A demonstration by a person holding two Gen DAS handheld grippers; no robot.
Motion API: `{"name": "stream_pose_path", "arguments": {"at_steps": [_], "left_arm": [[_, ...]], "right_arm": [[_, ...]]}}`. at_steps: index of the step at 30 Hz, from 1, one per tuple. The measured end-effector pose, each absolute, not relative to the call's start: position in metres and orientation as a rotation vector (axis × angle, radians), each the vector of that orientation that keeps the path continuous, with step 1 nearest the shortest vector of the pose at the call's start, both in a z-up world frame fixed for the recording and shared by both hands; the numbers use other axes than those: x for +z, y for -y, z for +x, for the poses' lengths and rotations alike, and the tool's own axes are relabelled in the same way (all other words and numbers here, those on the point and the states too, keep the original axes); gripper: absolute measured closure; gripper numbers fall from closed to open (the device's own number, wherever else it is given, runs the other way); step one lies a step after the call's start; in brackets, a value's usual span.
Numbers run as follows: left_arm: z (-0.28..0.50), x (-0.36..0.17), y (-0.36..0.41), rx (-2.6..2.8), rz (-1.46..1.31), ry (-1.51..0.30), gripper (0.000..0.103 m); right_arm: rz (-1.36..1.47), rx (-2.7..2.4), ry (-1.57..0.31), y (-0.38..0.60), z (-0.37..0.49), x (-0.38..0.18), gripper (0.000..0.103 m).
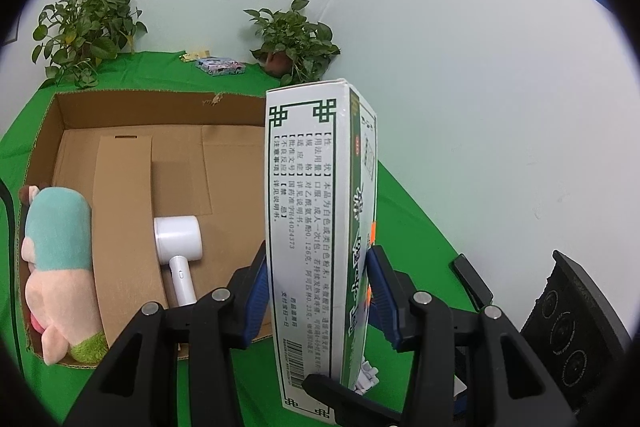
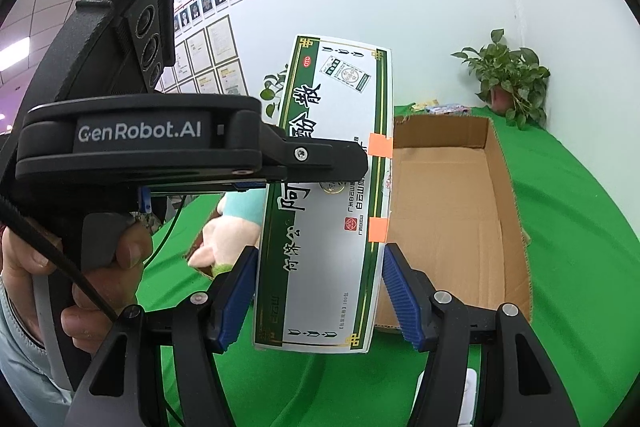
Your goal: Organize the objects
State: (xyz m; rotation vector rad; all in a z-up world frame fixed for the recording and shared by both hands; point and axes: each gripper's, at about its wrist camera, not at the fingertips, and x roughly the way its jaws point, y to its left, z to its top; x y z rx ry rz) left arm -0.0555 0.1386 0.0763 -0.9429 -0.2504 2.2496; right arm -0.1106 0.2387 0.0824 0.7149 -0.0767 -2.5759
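Between both sets of jaws, white-green medicine box (image 1: 316, 227) held upright above table (image 1: 408, 211): left gripper (image 1: 320, 291) clamps narrow sides, right gripper (image 2: 320, 287) wide faces; carry w/ both level; lower into cardboard box (image 1: 168, 155), clear of hair dryer (image 1: 178, 239) & plush toy (image 1: 60, 259).

We've got the medicine box (image 1: 320, 227) upright between both grippers, in front of the open carton (image 1: 132, 115). Inside the carton, the plush toy (image 1: 56, 259) lies left of the hair dryer (image 1: 178, 239). Potted plants (image 1: 296, 43) behind.
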Motion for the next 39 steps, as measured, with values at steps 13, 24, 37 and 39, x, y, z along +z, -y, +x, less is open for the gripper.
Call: {"name": "stream_pose_path", "arguments": {"at_steps": [13,24,37,39], "left_arm": [[-0.081,0.082,-0.138,2.212,-0.951,0.261,0.058],[-0.126,0.047,-0.138,2.18,-1.029,0.295,0.058],[-0.185,-0.018,-0.14,2.121,-1.158,0.328,0.058],[-0.19,-0.024,-0.142,2.117,-1.167,0.328,0.058]], "right_arm": [[0.712,-2.61,0.068,-0.249,-0.075,0.117,0.043],[0.812,-2.59,0.075,-0.25,-0.115,0.087,0.043],[0.98,-2.548,0.114,-0.249,-0.196,0.015,0.043],[1.0,-2.549,0.115,-0.249,-0.201,0.007,0.043]]}}
